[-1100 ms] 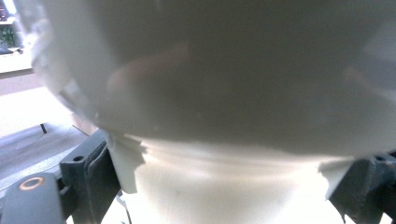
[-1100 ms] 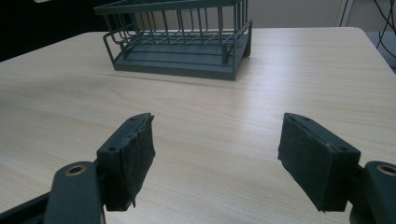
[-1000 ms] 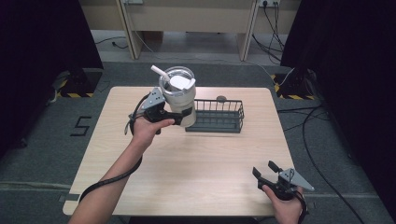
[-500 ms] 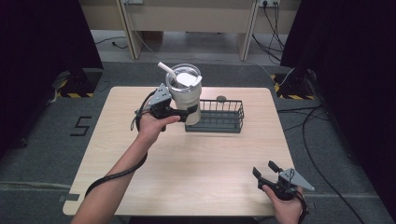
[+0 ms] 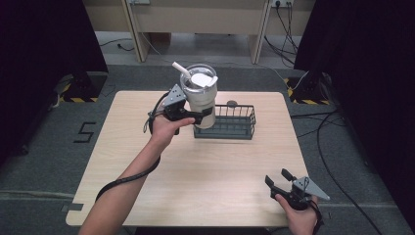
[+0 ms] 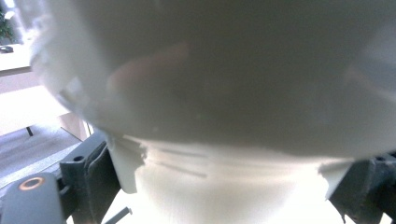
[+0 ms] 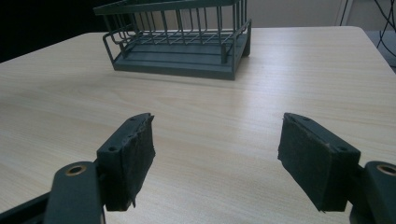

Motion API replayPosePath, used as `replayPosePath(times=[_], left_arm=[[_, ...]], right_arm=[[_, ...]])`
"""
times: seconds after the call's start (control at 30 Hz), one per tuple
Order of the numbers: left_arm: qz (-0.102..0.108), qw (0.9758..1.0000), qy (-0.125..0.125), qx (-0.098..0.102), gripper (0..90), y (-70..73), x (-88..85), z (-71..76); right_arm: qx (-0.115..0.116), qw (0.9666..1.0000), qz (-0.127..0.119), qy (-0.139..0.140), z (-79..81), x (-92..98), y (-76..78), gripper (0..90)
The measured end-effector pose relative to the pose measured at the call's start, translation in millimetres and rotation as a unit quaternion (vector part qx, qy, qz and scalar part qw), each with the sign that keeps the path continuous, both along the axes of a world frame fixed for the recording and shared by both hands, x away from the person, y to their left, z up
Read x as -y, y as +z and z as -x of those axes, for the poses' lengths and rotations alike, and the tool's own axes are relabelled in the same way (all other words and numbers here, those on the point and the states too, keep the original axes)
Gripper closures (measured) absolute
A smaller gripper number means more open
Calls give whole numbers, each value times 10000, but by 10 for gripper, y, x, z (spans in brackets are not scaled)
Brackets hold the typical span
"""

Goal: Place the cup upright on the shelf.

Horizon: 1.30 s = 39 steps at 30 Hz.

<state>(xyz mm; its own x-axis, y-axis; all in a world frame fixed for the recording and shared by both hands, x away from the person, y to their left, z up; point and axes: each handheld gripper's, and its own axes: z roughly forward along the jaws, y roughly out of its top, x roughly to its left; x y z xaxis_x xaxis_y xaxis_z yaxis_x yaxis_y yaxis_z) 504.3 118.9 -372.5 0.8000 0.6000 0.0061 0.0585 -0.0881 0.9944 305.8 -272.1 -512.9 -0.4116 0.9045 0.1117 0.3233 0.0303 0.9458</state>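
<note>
My left gripper [image 5: 202, 116] is shut on the lower body of a cream tumbler [image 5: 200, 98] with a clear lid and a white straw. The tumbler stands upright at the left end of a dark wire basket [image 5: 236, 128], and its base overlaps the basket's left wall. Whether it rests inside or hangs just above, I cannot tell. In the left gripper view the tumbler [image 6: 224, 93] is pressed close between the jaws. My right gripper [image 5: 278, 177] is open near the table's front right corner. From there it faces the basket [image 7: 182, 51], with nothing between the right gripper's [image 7: 215, 154] pads.
The light wooden table [image 5: 195, 176] is bare between the basket and the right gripper. A small dark round object [image 5: 232, 103] lies behind the basket near the far edge. A cable trails from my left forearm toward the front left.
My left gripper has carried the tumbler to the right, from beside the basket to its left end. The right gripper has stayed still and open.
</note>
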Motion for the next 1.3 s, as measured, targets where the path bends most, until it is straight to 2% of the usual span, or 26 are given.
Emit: replayPosePath(times=[0.63, 0.87, 0.97, 1.23, 1.3], left_arm=[[-108, 9999, -47, 5, 107, 63, 258, -214], [-111, 9999, -28, -49, 107, 46, 343, -313], [-185, 9998, -2, -34, 107, 40, 385, -358], [-211, 9996, 61, -155, 107, -8, 458, -476], [-358, 9993, 49, -22, 107, -15, 459, -520]], right_arm=[[-1, 10000, -17, -9, 3, 16, 1, 270], [21, 10000, 4, -7, -4, 23, -4, 270], [-1, 10000, -32, -9, -5, 20, -8, 271], [-3, 10000, -47, -3, -9, 23, -15, 271], [-1, 10000, -45, 0, -11, 24, -16, 271]])
